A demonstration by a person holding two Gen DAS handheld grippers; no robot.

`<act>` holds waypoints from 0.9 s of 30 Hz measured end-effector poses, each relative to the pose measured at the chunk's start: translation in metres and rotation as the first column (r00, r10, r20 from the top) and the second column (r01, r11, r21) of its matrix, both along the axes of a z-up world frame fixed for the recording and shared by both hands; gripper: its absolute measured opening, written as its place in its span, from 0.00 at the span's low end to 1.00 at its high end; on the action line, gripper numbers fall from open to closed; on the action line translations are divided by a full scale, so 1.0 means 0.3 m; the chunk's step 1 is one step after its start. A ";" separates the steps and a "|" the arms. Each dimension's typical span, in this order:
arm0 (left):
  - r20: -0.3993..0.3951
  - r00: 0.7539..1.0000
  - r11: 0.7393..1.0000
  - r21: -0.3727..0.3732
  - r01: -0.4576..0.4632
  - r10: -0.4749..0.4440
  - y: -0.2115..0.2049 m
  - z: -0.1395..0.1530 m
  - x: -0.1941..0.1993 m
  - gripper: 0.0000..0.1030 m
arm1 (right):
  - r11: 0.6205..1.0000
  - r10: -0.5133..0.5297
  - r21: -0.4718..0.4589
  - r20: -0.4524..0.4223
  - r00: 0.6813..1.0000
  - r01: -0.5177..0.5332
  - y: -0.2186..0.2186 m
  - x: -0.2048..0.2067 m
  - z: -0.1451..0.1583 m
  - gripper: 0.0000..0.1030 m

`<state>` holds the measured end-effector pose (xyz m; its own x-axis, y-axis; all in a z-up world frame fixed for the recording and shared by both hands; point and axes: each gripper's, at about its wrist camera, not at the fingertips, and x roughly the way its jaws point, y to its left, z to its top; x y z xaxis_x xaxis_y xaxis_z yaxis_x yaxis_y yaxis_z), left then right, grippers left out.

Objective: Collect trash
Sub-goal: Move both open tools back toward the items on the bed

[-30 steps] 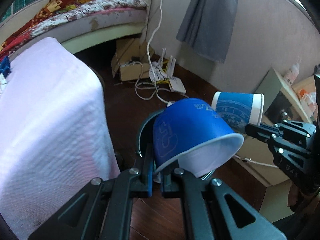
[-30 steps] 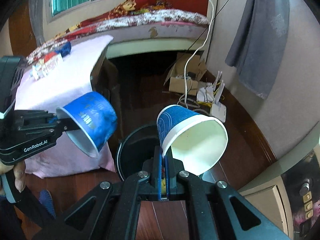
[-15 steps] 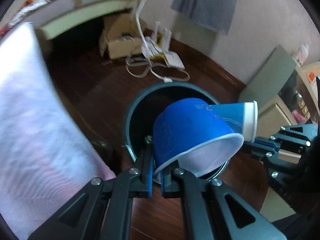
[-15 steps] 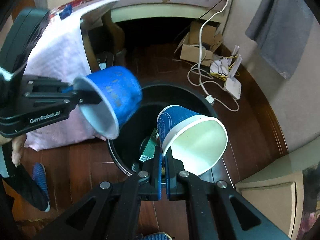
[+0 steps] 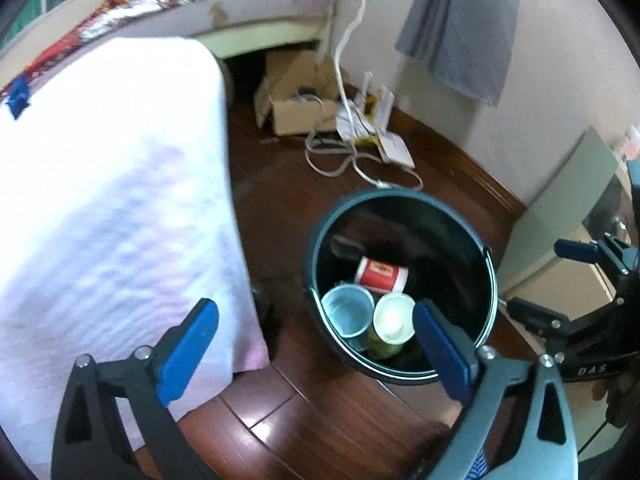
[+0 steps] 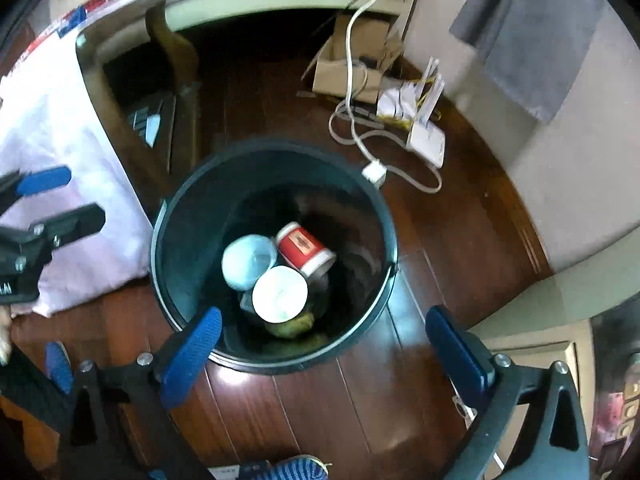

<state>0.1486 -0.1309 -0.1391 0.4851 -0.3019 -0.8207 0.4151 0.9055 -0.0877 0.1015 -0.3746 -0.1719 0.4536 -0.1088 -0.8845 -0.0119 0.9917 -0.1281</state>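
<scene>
Cups (image 6: 280, 294) lie inside the dark bin (image 6: 176, 216) on the floor. Left tongs (image 5: 316, 350) and right tongs (image 6: 324, 354) are opening, nothing between them. Deposit judged complete; remaining trash not visible.

Bin (image 6: 176, 216) mouth stands unobstructed from above; three paper cups (image 6: 280, 294) crowd its bottom. Cloth-draped table (image 5: 112, 184) closes in just beside its left. Cables (image 6: 360, 136) and cardboard box (image 5: 296, 108) clutter the floor behind.
</scene>
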 end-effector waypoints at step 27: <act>0.172 0.958 0.973 -0.059 -0.223 0.230 0.383 0.310 -0.096 0.99 | 0.994 0.080 0.052 0.308 0.948 -0.101 0.420 -0.037 0.431 1.00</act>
